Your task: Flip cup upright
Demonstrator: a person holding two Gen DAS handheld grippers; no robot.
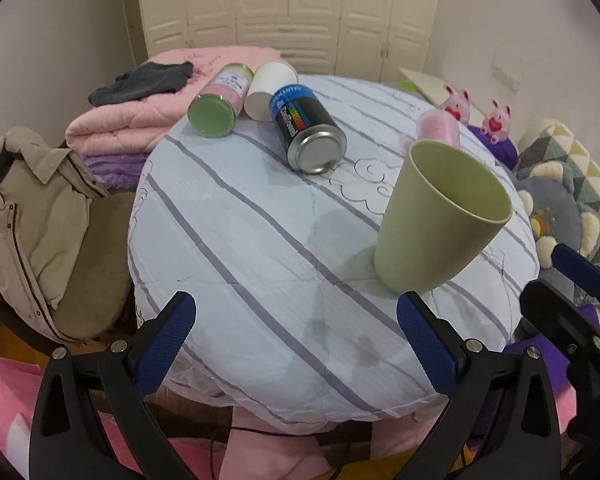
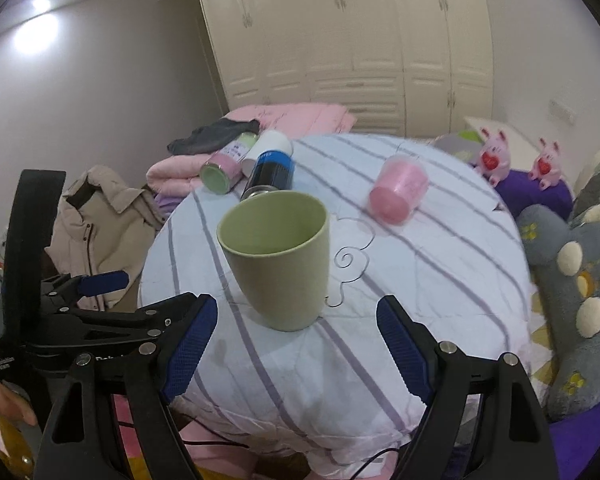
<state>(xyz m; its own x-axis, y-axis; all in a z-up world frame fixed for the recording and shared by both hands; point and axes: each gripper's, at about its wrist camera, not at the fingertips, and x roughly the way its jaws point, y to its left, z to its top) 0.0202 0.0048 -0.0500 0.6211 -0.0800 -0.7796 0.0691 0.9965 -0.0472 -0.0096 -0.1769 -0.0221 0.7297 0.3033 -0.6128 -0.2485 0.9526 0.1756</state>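
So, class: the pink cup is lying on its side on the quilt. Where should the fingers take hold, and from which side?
Grip the pink cup across its side wall at mid-length, coming from above. It lies on the striped quilt with one round end toward the right gripper, so its curved flanks are exposed.

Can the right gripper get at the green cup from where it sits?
Probably yes. The right gripper is open, and the green cup stands upright on the striped quilt straight ahead of its fingers, nothing between them.
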